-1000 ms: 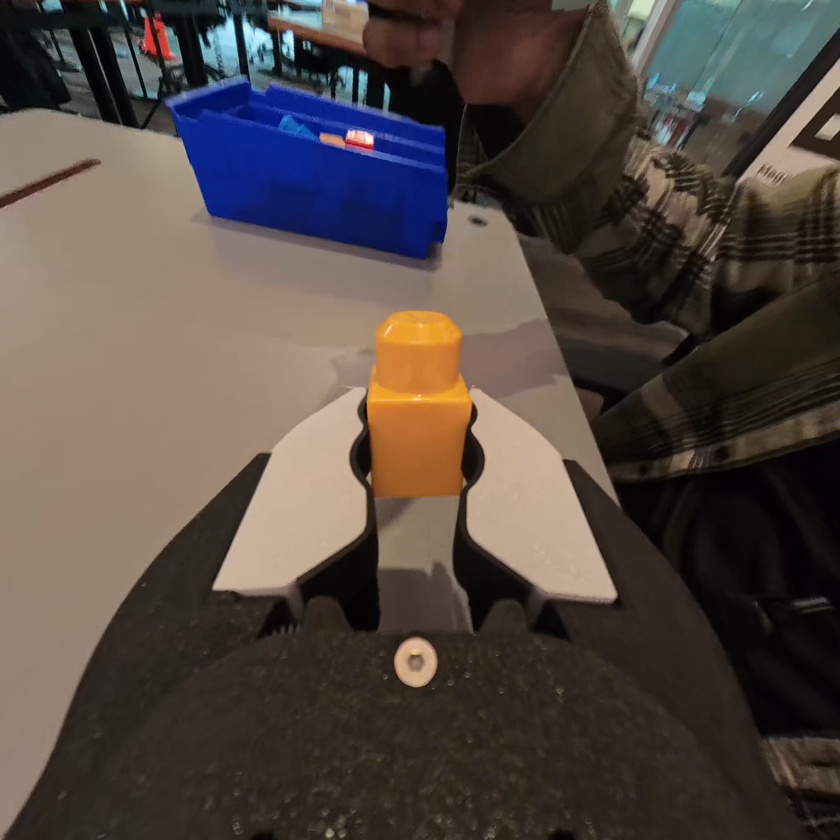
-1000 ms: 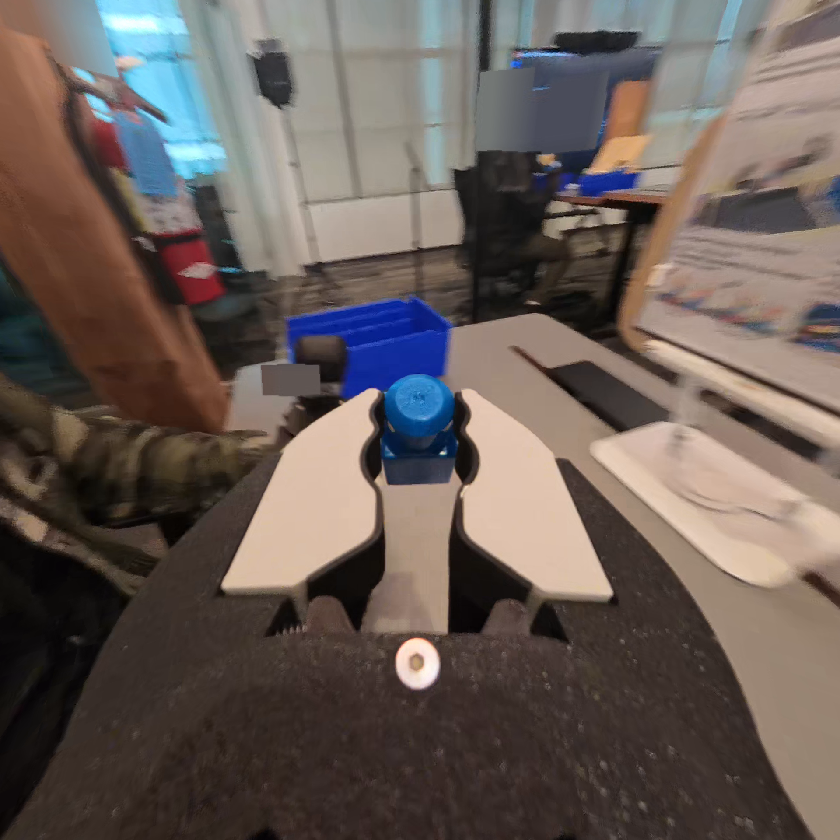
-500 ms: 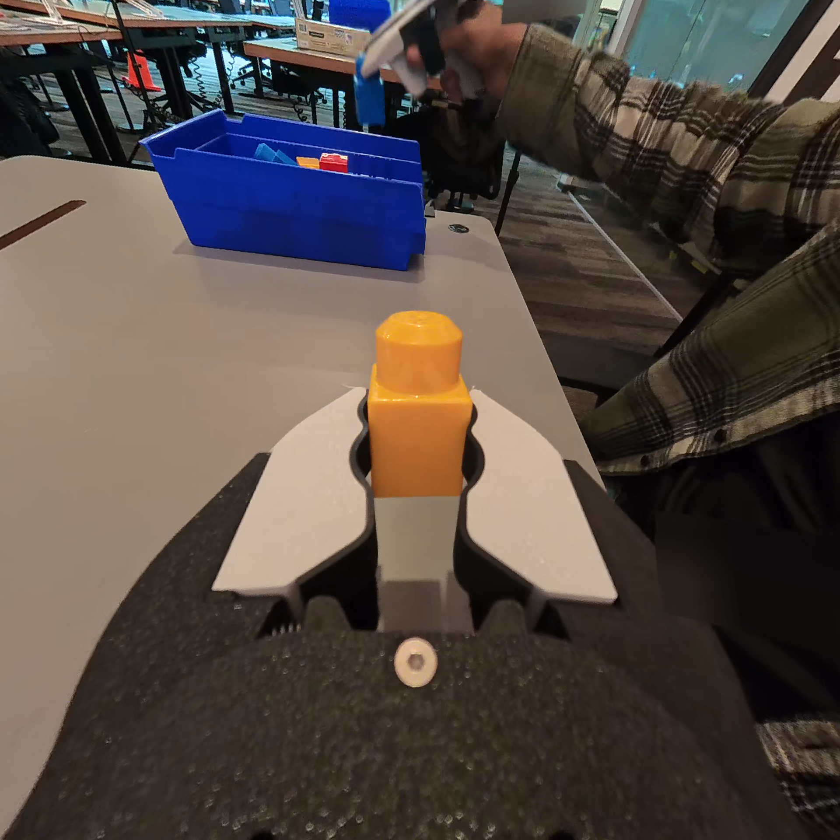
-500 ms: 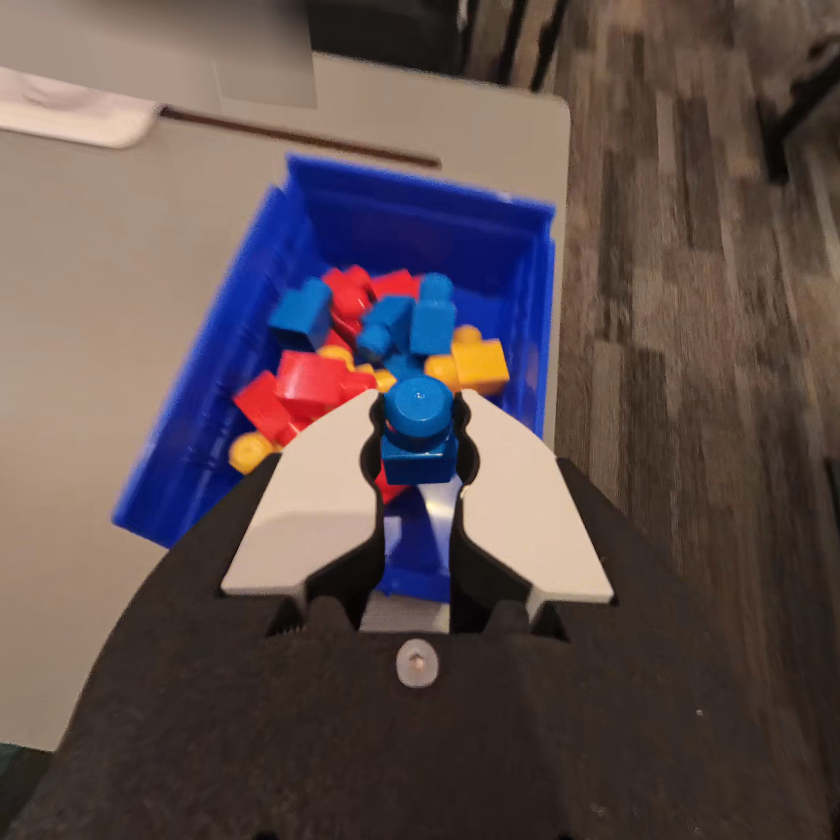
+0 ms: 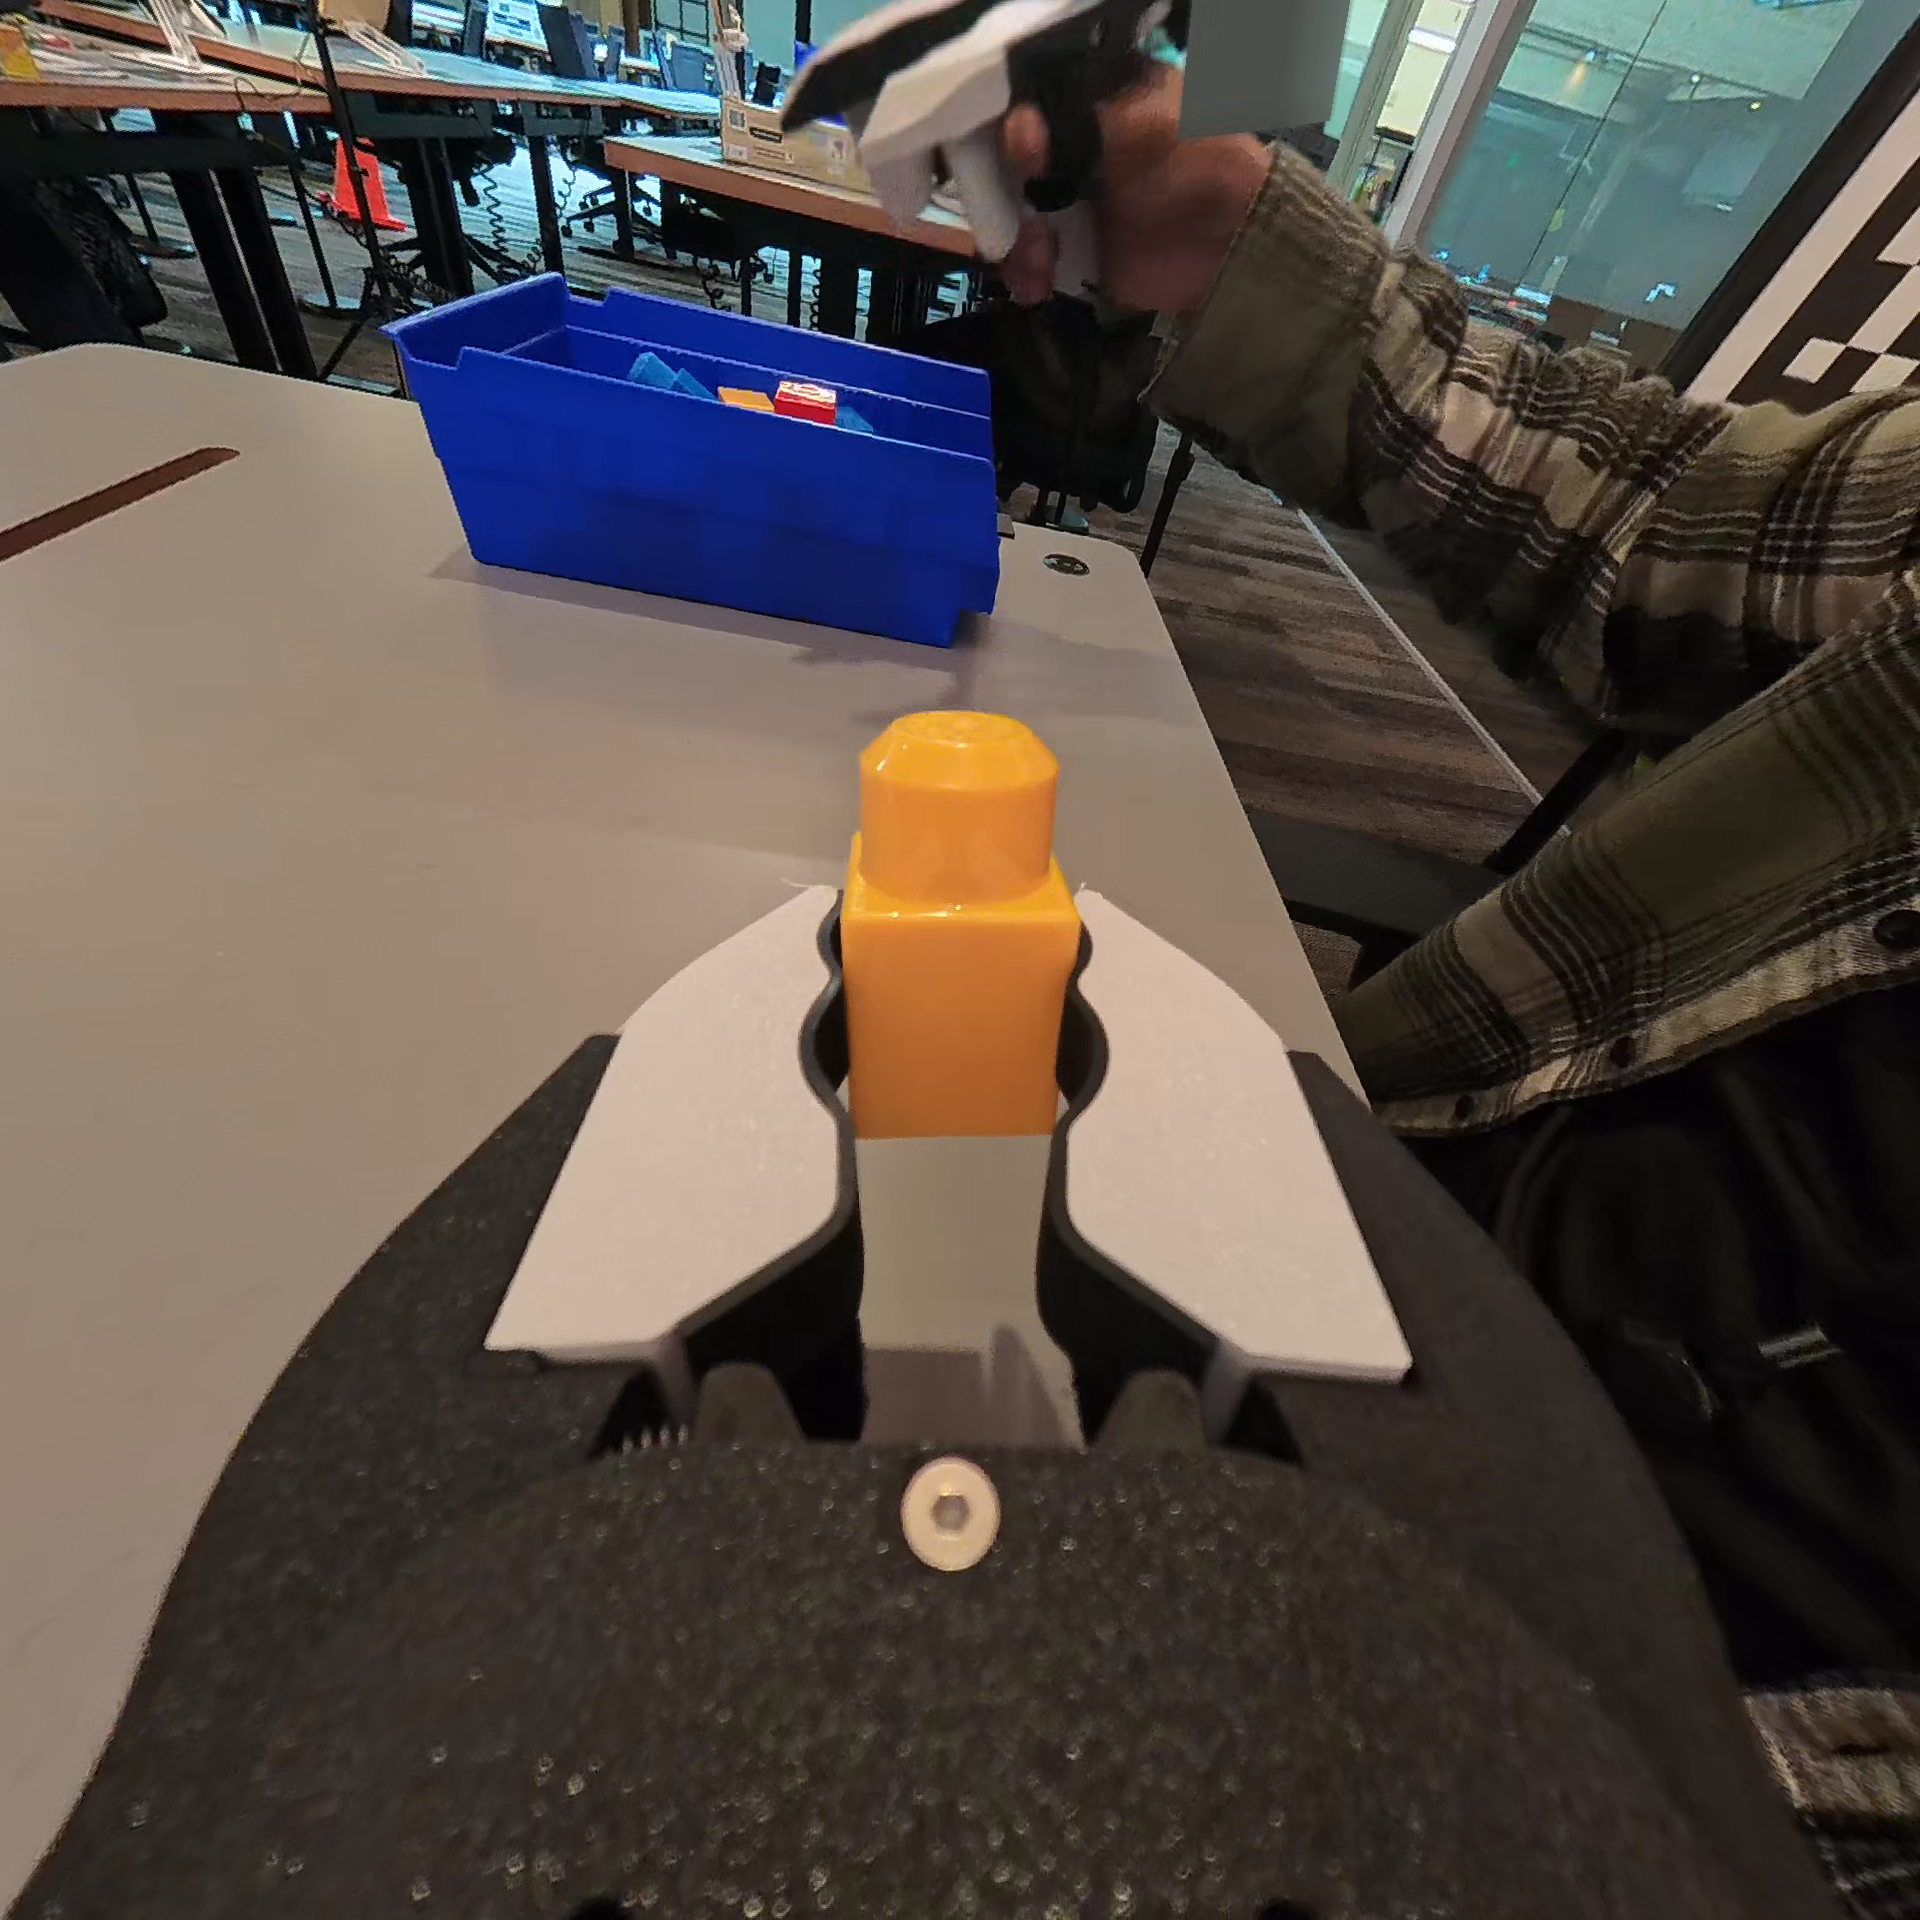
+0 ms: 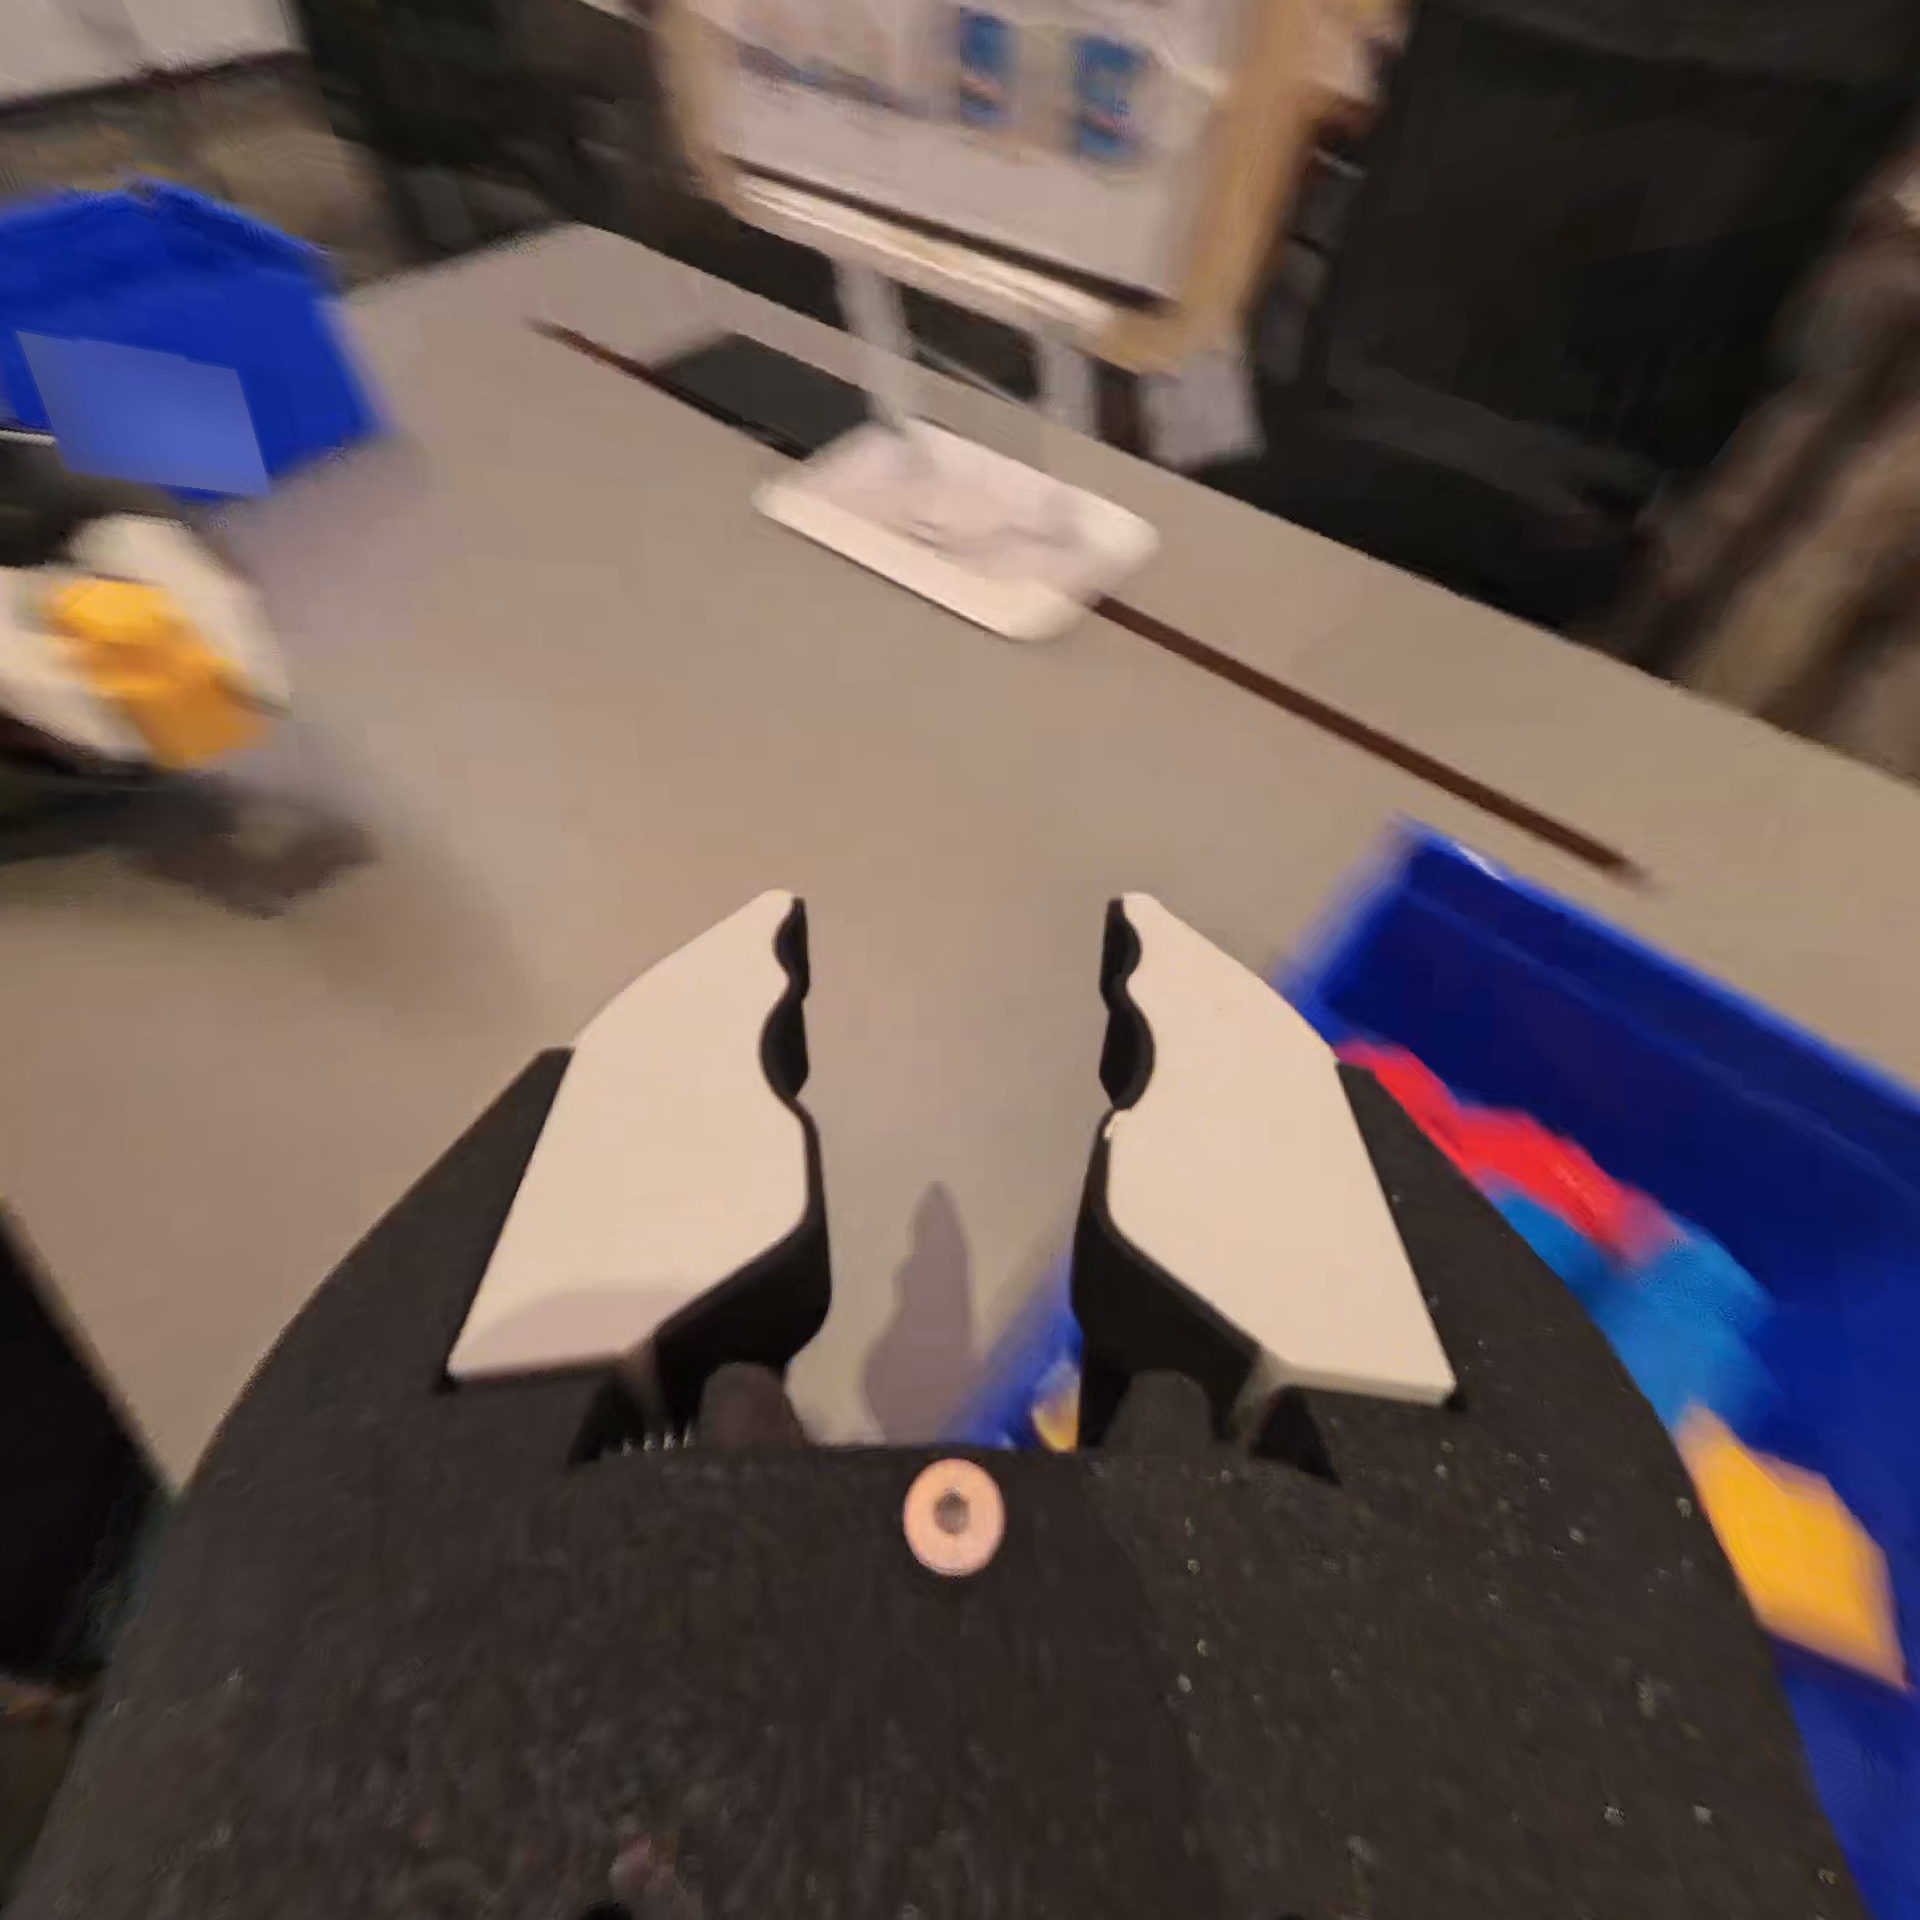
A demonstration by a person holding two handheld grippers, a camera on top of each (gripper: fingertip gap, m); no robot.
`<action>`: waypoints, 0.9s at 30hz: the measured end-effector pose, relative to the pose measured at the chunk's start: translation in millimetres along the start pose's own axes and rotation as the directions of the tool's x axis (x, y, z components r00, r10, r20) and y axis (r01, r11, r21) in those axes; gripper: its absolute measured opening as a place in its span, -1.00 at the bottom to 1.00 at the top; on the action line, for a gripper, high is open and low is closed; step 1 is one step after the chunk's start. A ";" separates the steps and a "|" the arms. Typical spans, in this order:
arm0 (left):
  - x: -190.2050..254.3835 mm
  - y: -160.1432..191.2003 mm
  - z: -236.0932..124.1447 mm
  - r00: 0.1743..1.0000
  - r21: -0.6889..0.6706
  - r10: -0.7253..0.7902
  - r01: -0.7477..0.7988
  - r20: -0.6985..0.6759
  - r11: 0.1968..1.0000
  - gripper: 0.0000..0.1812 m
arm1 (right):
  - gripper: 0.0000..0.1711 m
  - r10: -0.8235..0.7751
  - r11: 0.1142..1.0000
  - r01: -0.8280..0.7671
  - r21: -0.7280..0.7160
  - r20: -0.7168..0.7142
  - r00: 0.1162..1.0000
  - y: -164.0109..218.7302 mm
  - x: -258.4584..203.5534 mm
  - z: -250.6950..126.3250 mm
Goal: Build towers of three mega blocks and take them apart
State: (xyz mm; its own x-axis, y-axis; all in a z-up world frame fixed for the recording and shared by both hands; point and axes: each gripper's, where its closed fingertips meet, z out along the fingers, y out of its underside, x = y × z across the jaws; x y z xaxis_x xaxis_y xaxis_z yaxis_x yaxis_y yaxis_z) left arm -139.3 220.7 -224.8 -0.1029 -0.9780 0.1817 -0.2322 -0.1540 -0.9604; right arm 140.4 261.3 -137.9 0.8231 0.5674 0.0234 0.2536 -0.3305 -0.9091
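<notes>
My left gripper (image 5: pixel 954 914) is shut on an orange mega block (image 5: pixel 954 977), stud pointing forward, held over the grey table (image 5: pixel 312 831). The orange block also shows blurred at the left of the right wrist view (image 6: pixel 156 665). My right gripper (image 6: pixel 951 914) is open and empty, its jaws wide apart, beside the blue bin (image 6: pixel 1621 1039) of red, blue and orange blocks. In the left wrist view the right gripper (image 5: pixel 935 114) is held high above the far blue bin (image 5: pixel 707 488) in a person's hand.
A person's plaid sleeve (image 5: pixel 1558 499) reaches across the right side. A white tray (image 6: pixel 966 530) and a dark strip (image 6: pixel 1351 727) lie on the table. The table's right edge drops to a wood floor (image 5: pixel 1330 686). Desks stand behind. The grippers' ends are close to 30 centimetres from one another.
My right gripper has opened and no longer holds the blue block it held over the bin; it has swung away toward the table. The left gripper still holds the orange block.
</notes>
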 end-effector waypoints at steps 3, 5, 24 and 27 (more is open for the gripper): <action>0.1 -1.1 -0.6 1.000 0.007 0.000 0.000 -0.002 1.000 -0.60 | -0.37 -0.123 0.991 0.099 0.092 0.300 0.946 -36.8 -108.2 54.3; 0.3 -2.1 -1.3 1.000 0.014 0.001 -0.001 -0.002 1.000 -0.60 | -0.39 -0.172 0.984 0.132 0.120 0.452 0.875 -43.8 -169.6 85.3; 10.1 -11.7 -4.0 0.998 0.055 0.006 -0.003 -0.058 0.998 -0.58 | -0.67 -0.196 0.978 0.183 0.098 0.717 0.668 -33.4 -280.1 145.6; 6.8 -7.4 -0.7 0.999 0.030 -0.010 0.012 -0.041 0.999 -0.33 | -0.67 -0.194 0.981 0.137 0.138 0.647 0.738 -52.2 -252.5 132.8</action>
State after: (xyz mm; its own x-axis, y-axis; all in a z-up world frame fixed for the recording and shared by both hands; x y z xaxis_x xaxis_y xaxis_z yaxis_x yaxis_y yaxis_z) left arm -138.9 215.3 -216.3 -0.1403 -0.9696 0.2003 -0.2038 -0.1697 -0.9642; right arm -148.2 235.5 -151.5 0.2295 0.9704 -0.0752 0.2919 -0.1423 -0.9458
